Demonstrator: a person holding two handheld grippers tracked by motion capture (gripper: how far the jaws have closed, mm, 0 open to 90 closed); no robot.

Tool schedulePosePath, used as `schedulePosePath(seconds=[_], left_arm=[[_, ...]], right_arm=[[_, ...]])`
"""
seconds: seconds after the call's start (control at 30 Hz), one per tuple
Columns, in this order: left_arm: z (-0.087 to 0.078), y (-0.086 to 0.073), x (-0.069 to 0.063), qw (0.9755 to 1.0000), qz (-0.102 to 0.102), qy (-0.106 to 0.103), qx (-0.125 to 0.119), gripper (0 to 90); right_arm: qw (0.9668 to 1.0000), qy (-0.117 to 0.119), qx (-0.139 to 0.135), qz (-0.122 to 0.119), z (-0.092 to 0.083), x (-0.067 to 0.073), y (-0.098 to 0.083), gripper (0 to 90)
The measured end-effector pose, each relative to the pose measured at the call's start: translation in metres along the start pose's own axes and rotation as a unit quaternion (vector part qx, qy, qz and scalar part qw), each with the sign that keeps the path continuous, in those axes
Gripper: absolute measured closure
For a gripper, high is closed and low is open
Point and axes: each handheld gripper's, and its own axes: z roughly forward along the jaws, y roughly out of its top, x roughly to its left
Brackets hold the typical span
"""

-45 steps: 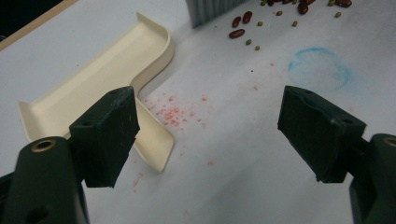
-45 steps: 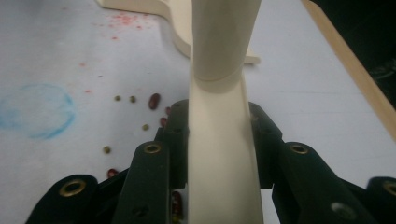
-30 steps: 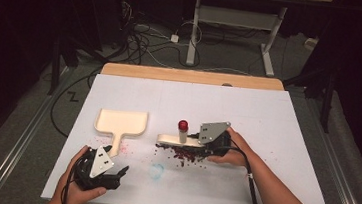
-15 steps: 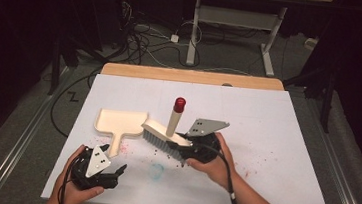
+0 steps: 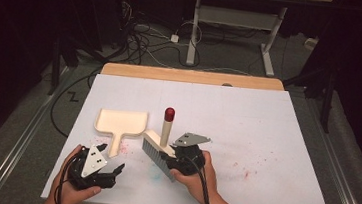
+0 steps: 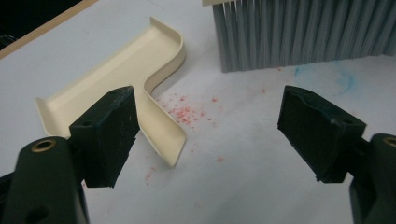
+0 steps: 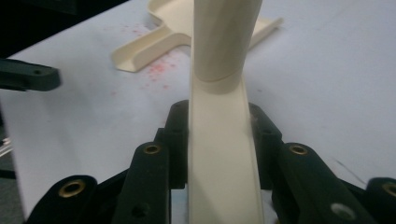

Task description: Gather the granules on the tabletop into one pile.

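Sweeping is partly done, I judge. My right gripper [image 5: 179,158], low centre, clamps the brush [image 5: 161,144], bristles beside the dustpan [image 5: 119,123]. My left gripper [image 5: 107,169], lower left, is released. Pink crumbs [image 6: 189,112] remain outside the pan; its contents look empty, perhaps.
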Motion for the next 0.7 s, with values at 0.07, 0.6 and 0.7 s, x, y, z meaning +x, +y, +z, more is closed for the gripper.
schedulePosePath(seconds=[0.07,0.6,0.7], left_arm=[[0.000,0.000,-0.001,1.0000,0.000,-0.002,-0.001,19.7],[0.003,0.002,-0.004,0.9999,0.009,-0.008,0.003,19.7],[0.003,0.002,-0.004,0.9999,0.009,-0.009,0.006,19.7]], right_arm=[[0.9999,-0.008,-0.002,0.014,-0.002,-0.005,-0.003,67.0],[0.9979,-0.046,-0.012,0.044,-0.036,-0.020,-0.020,67.1],[0.9982,-0.041,-0.023,0.036,-0.044,-0.022,-0.017,67.1]])
